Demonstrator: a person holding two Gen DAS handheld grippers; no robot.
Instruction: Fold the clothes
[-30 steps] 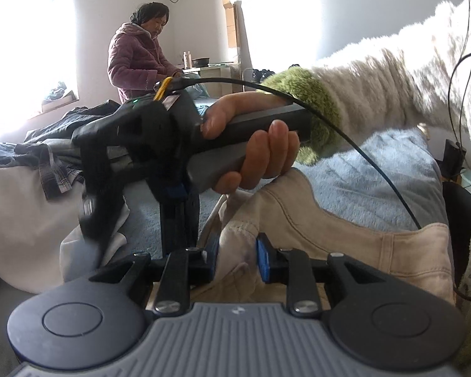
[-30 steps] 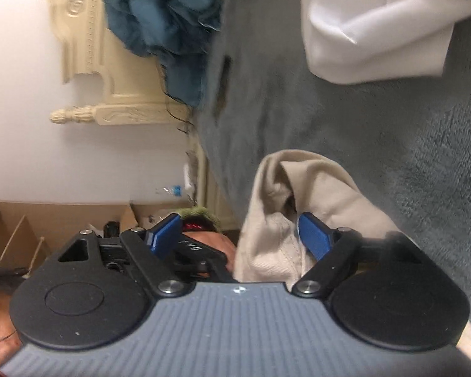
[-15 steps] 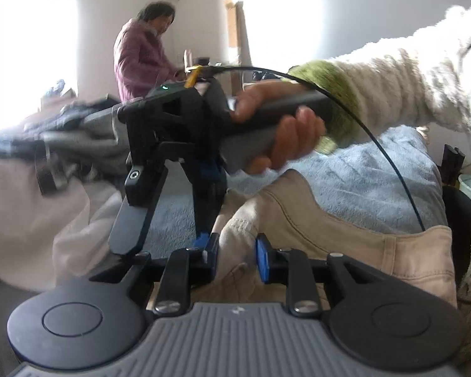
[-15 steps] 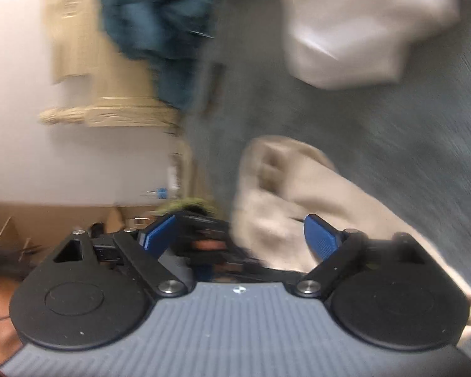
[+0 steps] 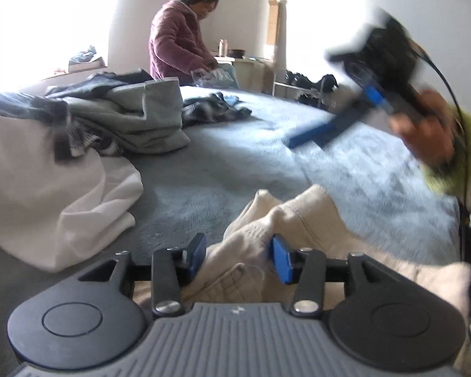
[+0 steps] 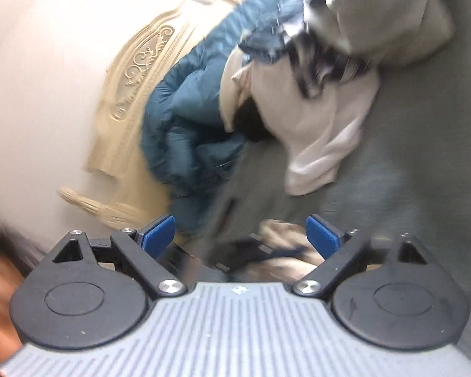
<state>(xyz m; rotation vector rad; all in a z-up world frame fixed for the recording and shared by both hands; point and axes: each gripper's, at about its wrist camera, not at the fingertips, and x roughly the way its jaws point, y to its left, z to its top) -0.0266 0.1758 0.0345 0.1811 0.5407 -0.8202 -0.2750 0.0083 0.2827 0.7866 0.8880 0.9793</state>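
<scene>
Beige trousers lie slack on the bed as both grippers let go

Beige trousers (image 5: 314, 226), the garment in hand, lie crumpled at the near edge of a wide bed (image 5: 235, 157) covered in grey-blue plush, with a stitched, seamed end humped up at the front. Beyond them sprawls a heap of unfolded laundry: a white garment (image 5: 62, 194) bunched at the left, a grey sweatshirt (image 5: 141, 113) and dark checked pieces behind it, and, seen from the right wrist, a teal quilted jacket (image 6: 185, 119) against a carved cream headboard (image 6: 135, 72). A second person in a mauve fleece (image 5: 175, 44) stands busy at the far side of the room.

The left gripper (image 5: 238, 254) sits low over the raised cloth; its jaws are opening, the fabric between the blue pads but no longer pinched. The right gripper (image 5: 339, 122), blurred and held in a hand with a green cuff, hangs above the bed at the right with its jaws spread wide and nothing between them.

The trousers look like soft, mid-weight cotton: limp, prone to sag and bunch, not slippery, and in no danger from a firm pinch. The sturdiest purchase is judged to be the stitched waistband or a hem, one gripper at each corner, so the cloth can be drawn flat before it is folded.
</scene>
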